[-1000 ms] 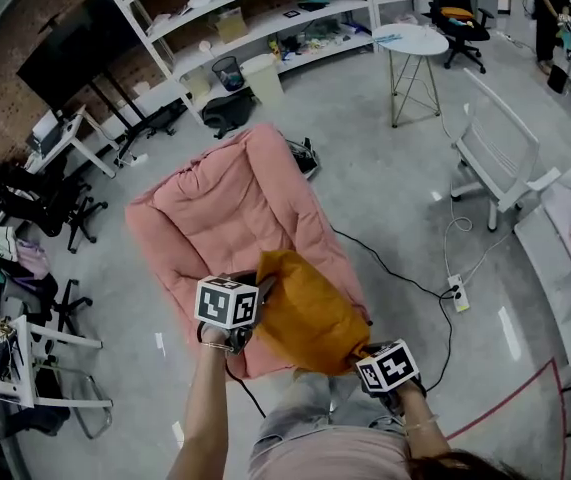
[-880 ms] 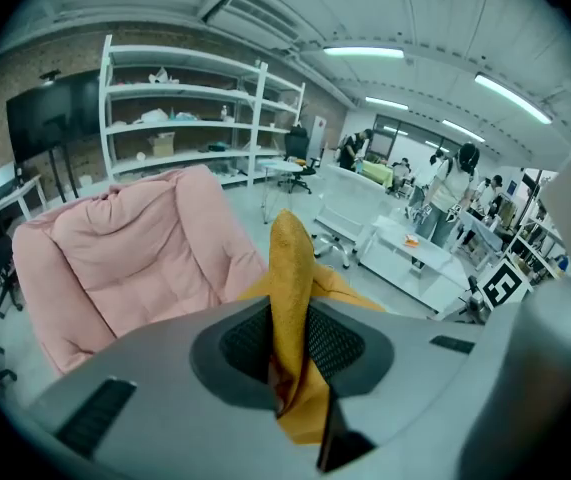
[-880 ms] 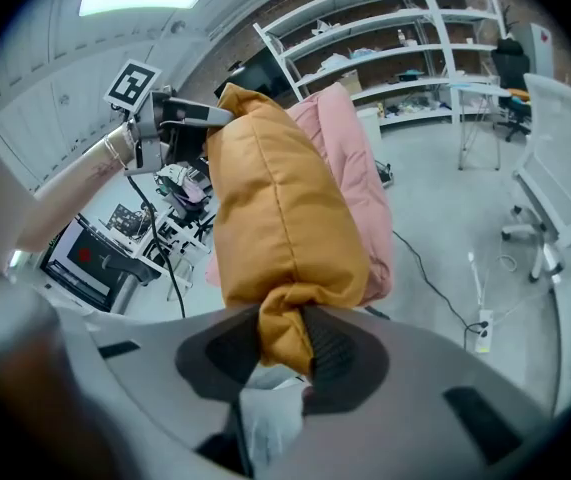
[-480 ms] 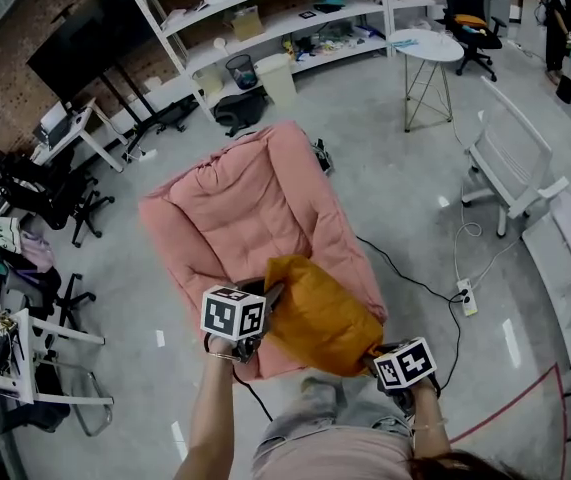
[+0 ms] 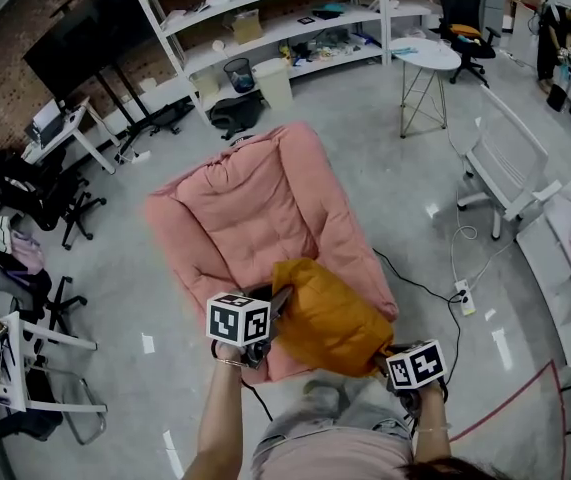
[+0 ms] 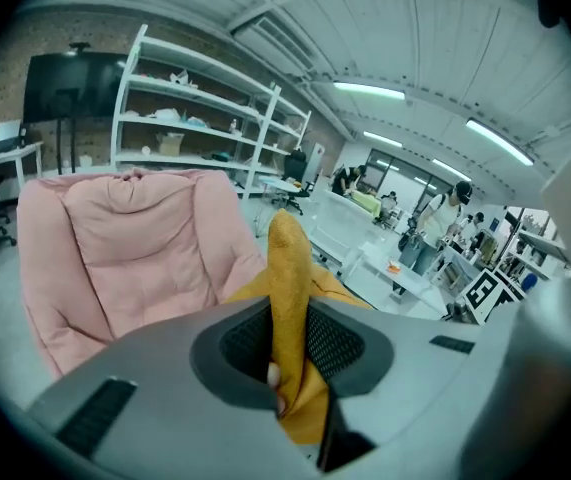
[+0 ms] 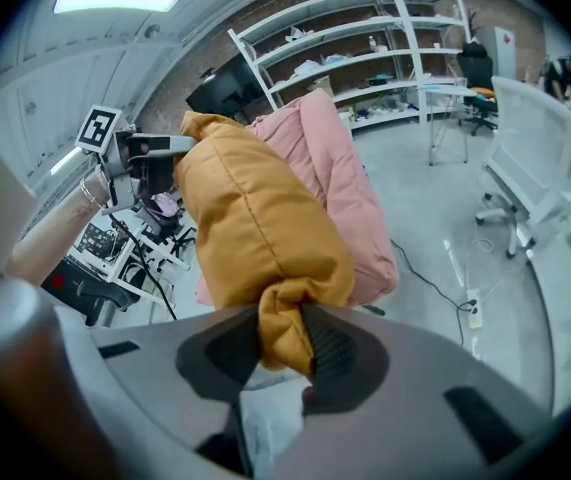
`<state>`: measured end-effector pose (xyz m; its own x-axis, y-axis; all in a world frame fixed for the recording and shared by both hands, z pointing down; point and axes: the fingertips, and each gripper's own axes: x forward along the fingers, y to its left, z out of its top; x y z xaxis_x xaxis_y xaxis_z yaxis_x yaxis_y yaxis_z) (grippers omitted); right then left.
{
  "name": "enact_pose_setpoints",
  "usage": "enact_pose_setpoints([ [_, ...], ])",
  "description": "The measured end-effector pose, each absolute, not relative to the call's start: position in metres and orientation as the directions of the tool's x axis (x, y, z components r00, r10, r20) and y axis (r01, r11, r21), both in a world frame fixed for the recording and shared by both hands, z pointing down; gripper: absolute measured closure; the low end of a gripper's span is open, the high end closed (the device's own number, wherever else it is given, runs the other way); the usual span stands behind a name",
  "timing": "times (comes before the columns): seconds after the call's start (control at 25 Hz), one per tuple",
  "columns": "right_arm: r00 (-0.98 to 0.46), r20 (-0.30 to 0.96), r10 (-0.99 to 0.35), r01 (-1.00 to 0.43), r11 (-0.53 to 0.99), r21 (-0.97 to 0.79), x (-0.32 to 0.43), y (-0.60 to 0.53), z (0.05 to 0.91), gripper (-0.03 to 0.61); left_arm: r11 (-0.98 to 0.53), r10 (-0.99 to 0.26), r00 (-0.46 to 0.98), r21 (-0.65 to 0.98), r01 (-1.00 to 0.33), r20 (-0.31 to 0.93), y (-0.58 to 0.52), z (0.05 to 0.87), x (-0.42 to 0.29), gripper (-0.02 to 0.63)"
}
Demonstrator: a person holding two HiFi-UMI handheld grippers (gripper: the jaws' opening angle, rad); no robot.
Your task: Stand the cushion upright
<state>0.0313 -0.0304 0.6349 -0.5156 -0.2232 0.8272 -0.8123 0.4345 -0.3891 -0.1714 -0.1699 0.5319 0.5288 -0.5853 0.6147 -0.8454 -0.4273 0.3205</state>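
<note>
An orange cushion (image 5: pixel 327 318) hangs in the air over the near end of a pink floor sofa (image 5: pixel 255 213), held between both grippers. My left gripper (image 5: pixel 277 308) is shut on the cushion's left corner; in the left gripper view the orange fabric (image 6: pixel 288 298) is pinched between the jaws. My right gripper (image 5: pixel 385 356) is shut on the right corner, and in the right gripper view the bunched cushion (image 7: pixel 255 238) swells above the jaws in front of the pink sofa (image 7: pixel 340 183).
The sofa lies on a grey floor. A black cable (image 5: pixel 420 286) runs to a power strip (image 5: pixel 461 296) at its right. A white chair (image 5: pixel 510 163), a round table (image 5: pixel 425 53), shelving (image 5: pixel 275 18) and black office chairs (image 5: pixel 35 193) stand around.
Both grippers have carried the cushion a little to the right and nearer along the sofa's front end. The grips have not changed.
</note>
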Motion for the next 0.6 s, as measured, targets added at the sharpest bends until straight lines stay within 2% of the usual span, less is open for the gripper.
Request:
enact_pose_setpoints([
  [0.6,-0.429,0.817,-0.386,-0.897,0.289,-0.334,-0.007,-0.023,0.619,0.47,-0.458,-0.571,0.628,0.429,-0.778,0.529,-0.153,0.534,-0.226,0.545],
])
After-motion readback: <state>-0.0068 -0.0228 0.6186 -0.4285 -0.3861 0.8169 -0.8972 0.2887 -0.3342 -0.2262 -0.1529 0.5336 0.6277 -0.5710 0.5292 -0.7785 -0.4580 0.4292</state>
